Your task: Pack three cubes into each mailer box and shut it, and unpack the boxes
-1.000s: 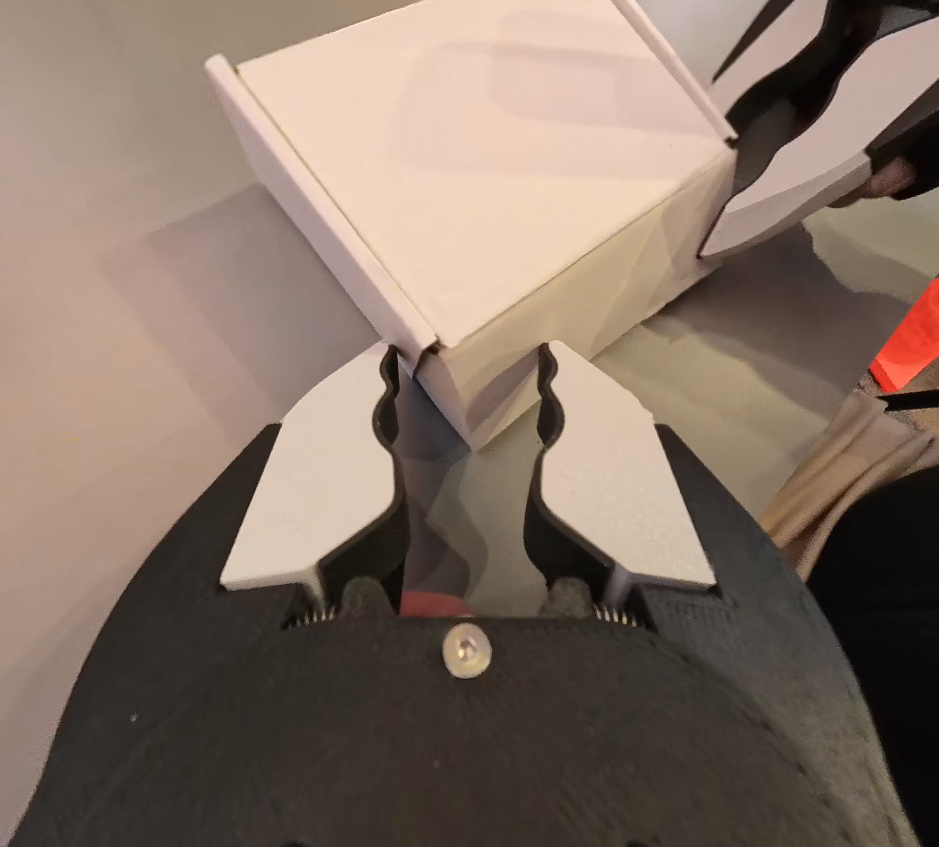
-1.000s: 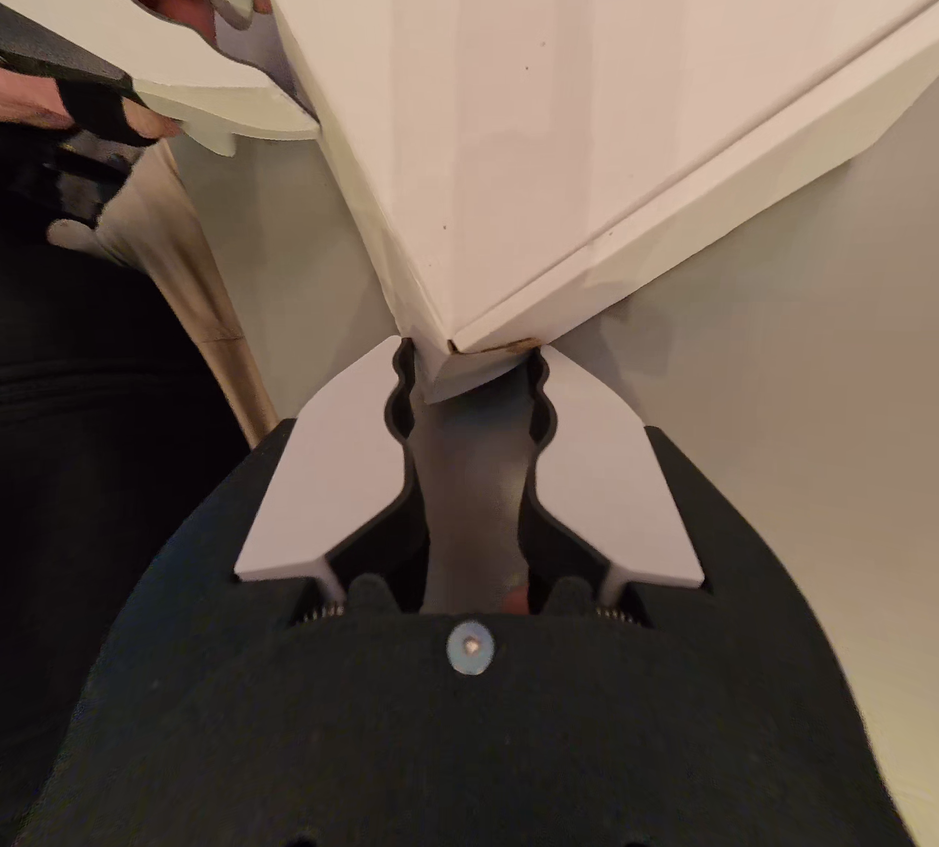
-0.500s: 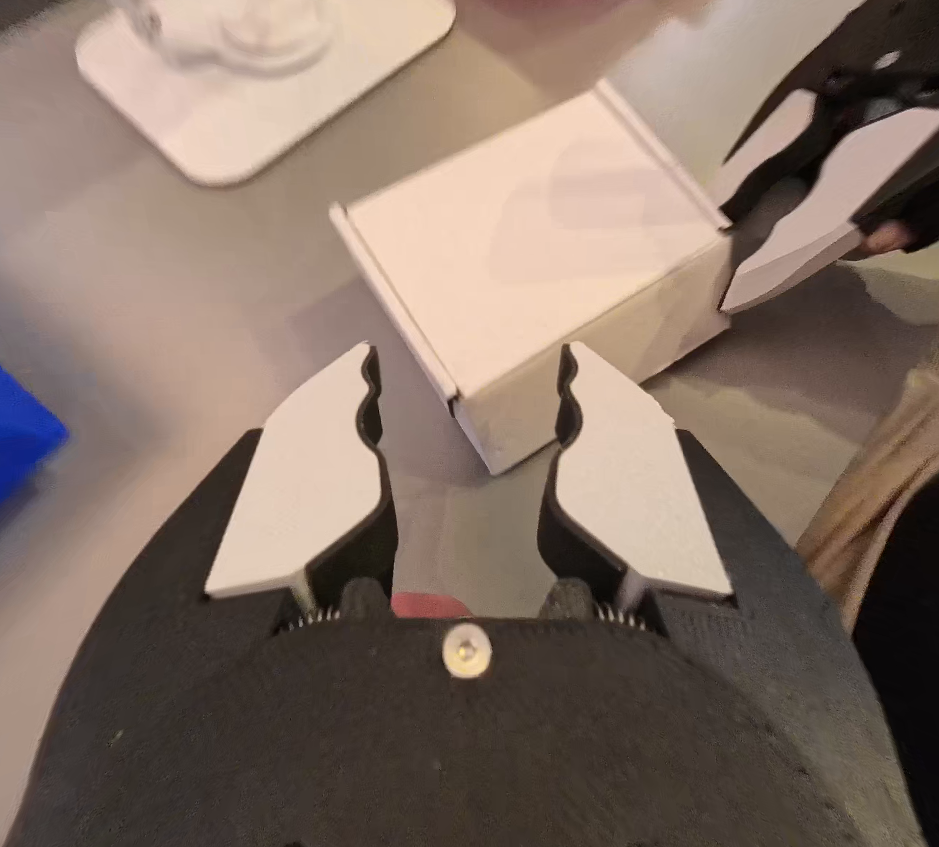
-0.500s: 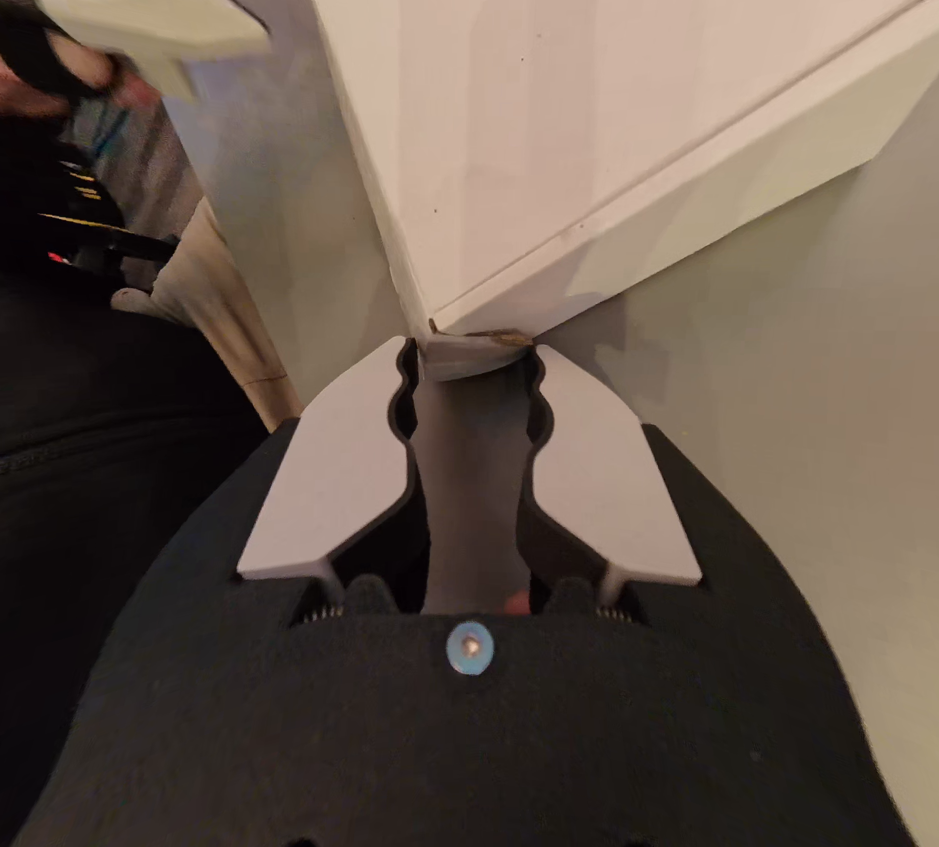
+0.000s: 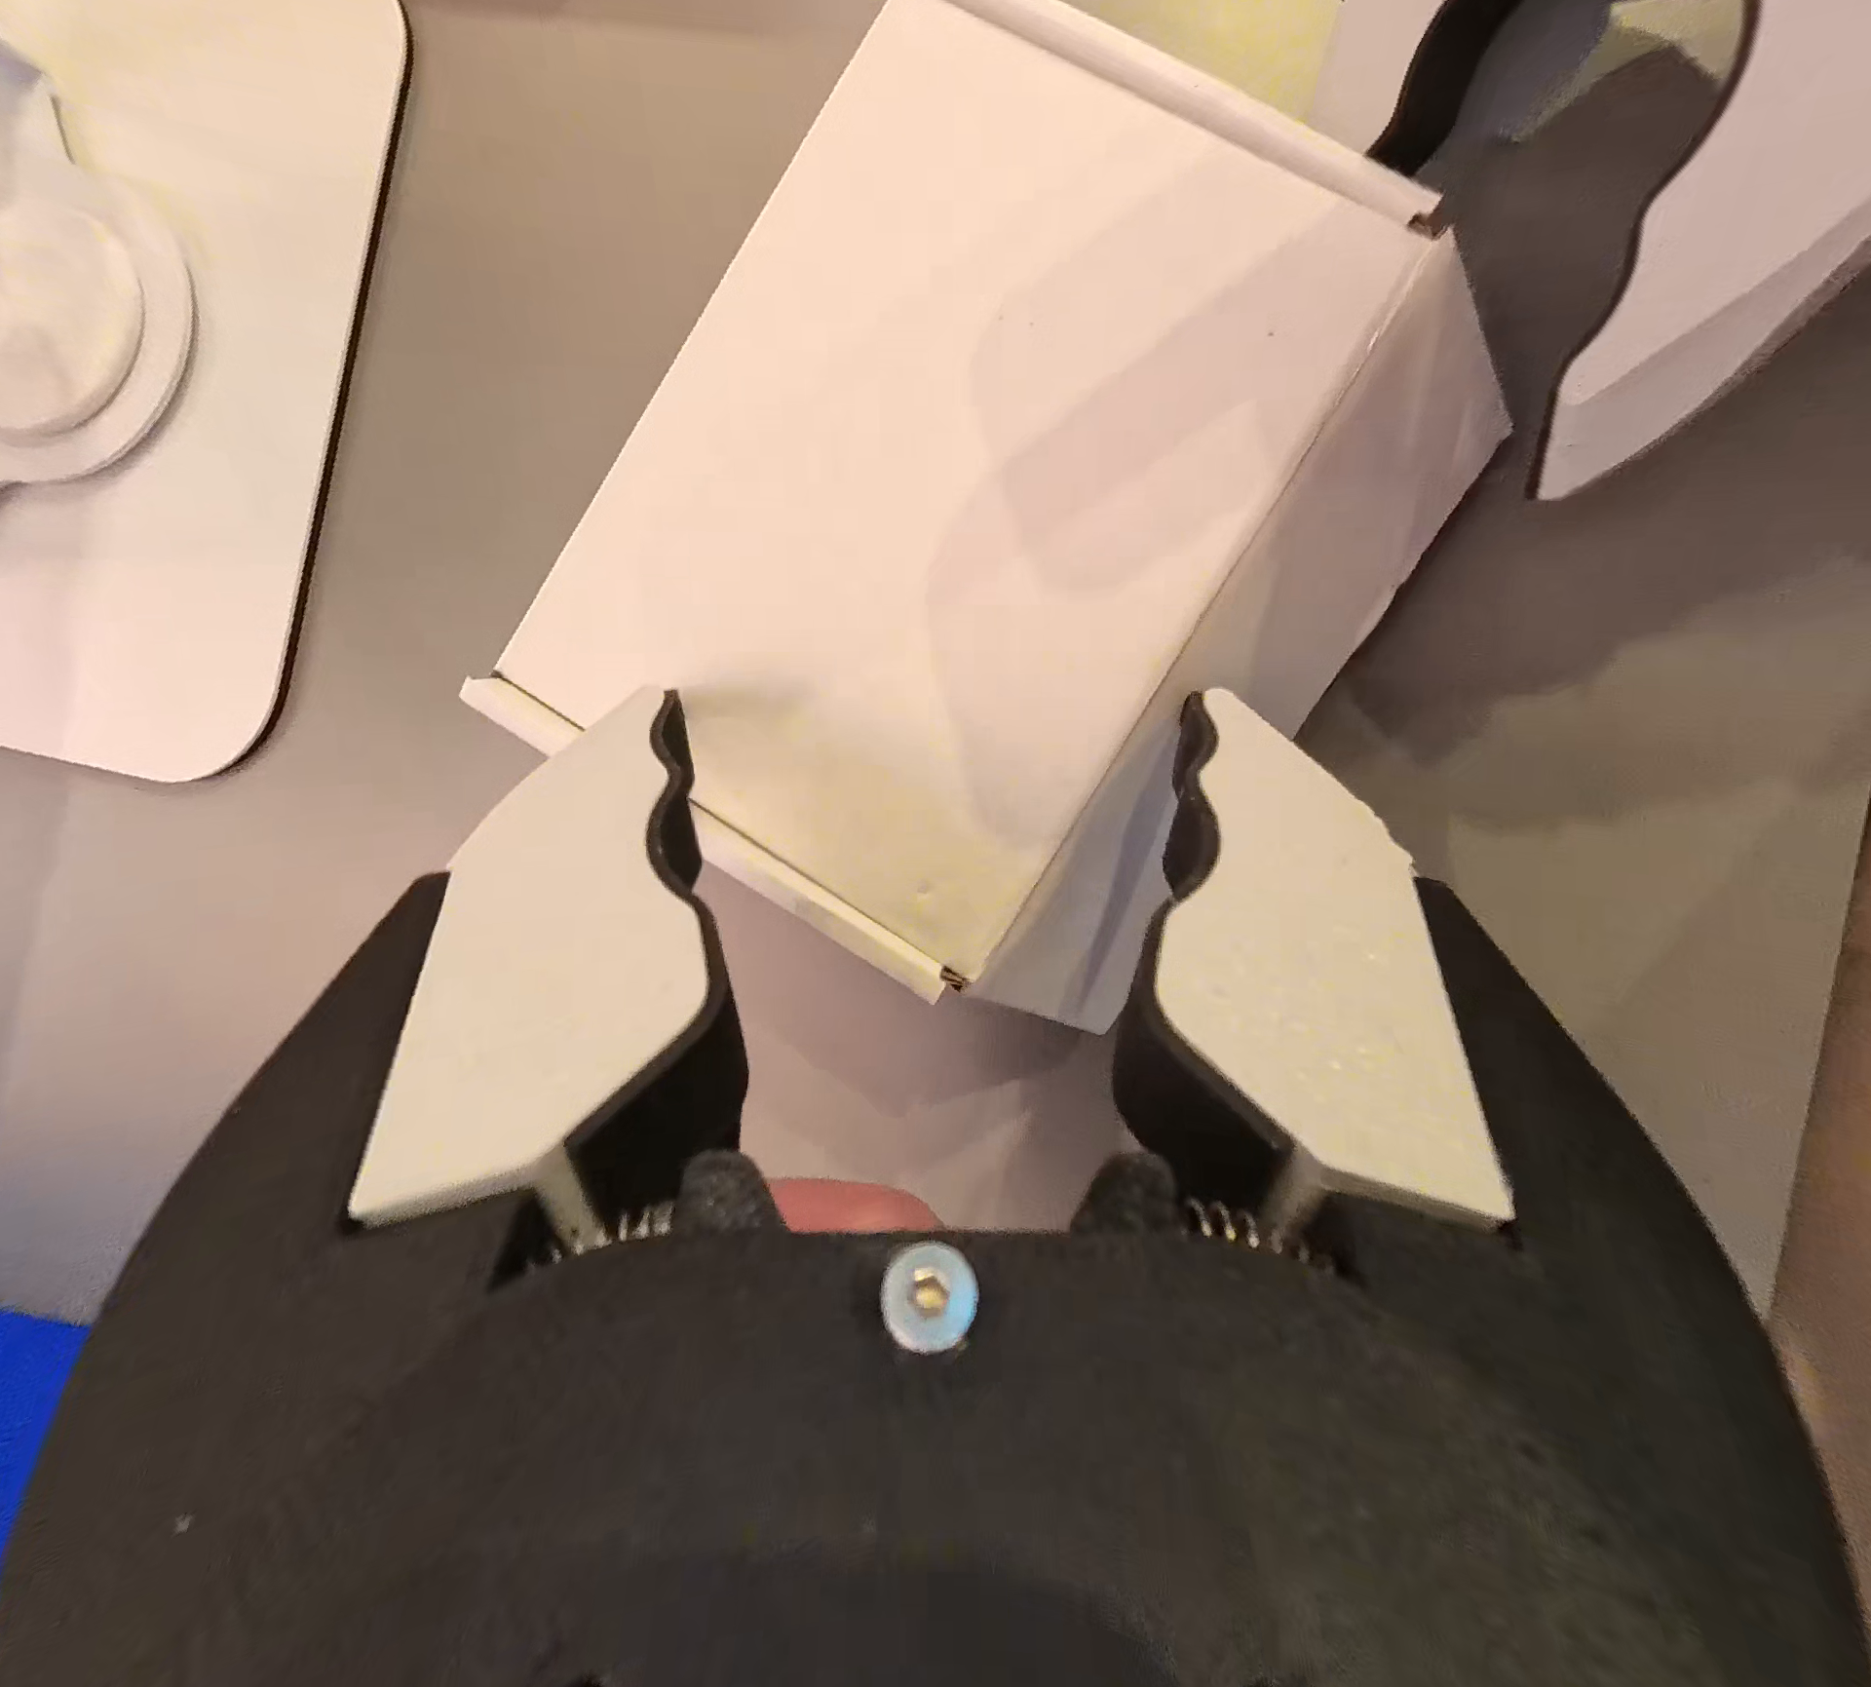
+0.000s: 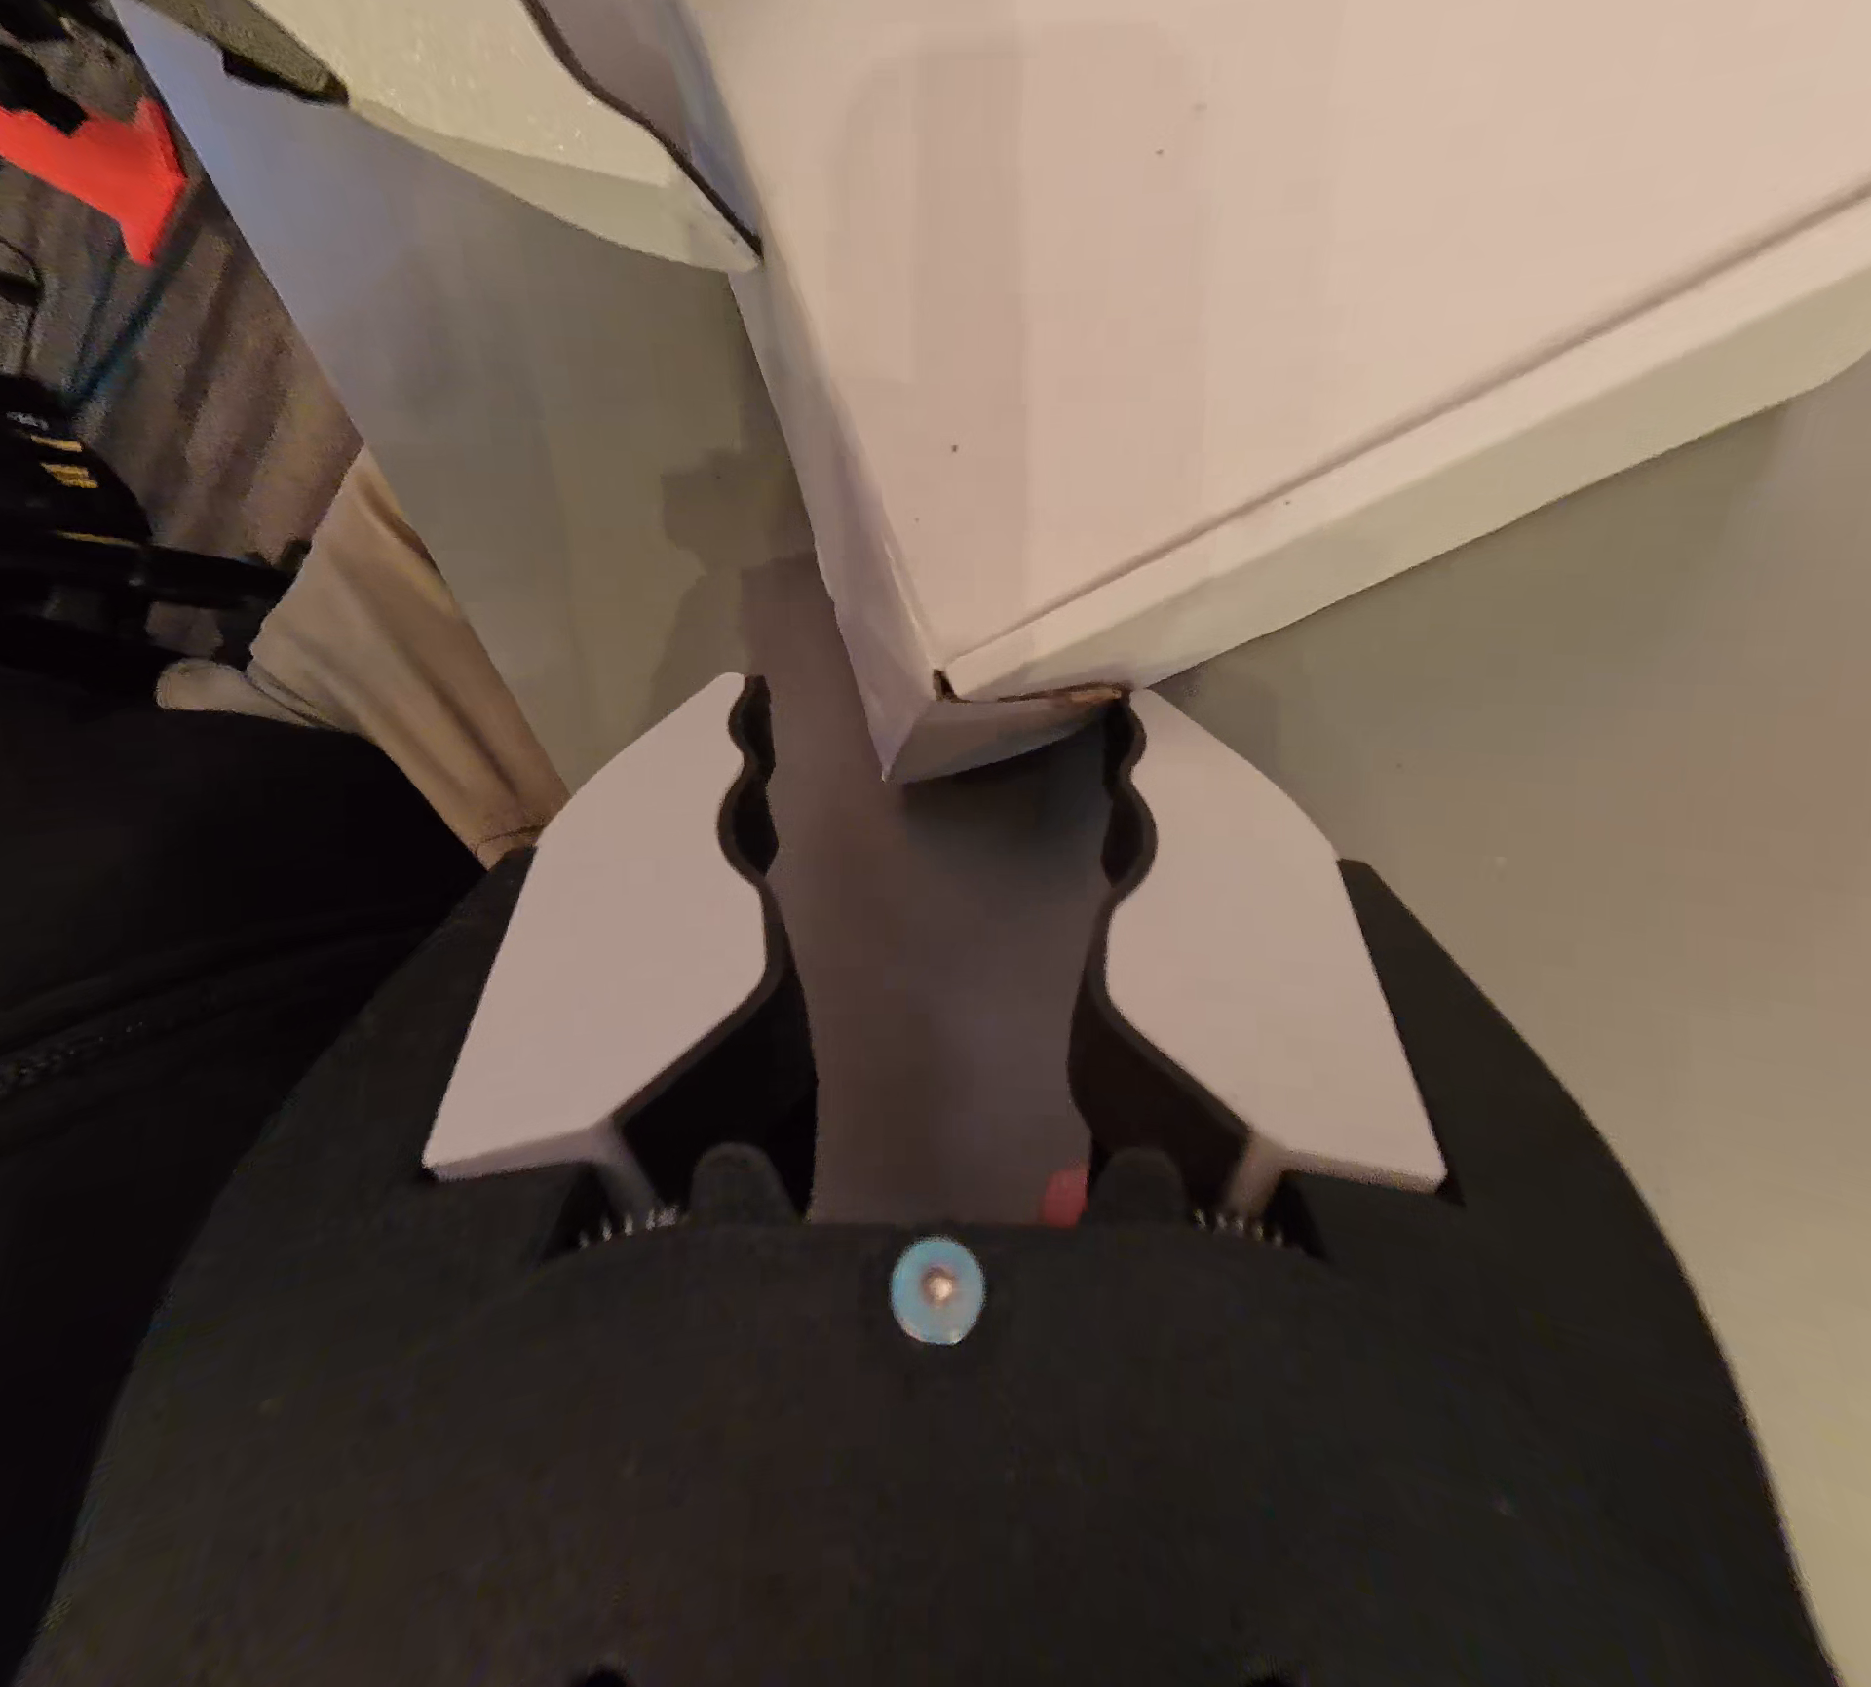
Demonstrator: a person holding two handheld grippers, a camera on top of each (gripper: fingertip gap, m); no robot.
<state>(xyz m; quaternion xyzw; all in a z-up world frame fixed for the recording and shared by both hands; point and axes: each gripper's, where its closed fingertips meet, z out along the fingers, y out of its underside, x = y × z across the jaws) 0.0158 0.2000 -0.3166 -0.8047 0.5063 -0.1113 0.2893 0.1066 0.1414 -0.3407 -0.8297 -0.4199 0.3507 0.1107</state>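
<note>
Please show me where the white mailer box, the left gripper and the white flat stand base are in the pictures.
white mailer box (image 5: 972,444): left wrist view, middle of its closed lid.
left gripper (image 5: 926,788): left wrist view, midway between its open fingertips, over the box's near end.
white flat stand base (image 5: 253,342): left wrist view, bare right part of the plate.

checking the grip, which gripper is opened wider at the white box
The left gripper: its jaws straddle one end of the mailer box. The right gripper is open narrower, at just one corner.
</note>
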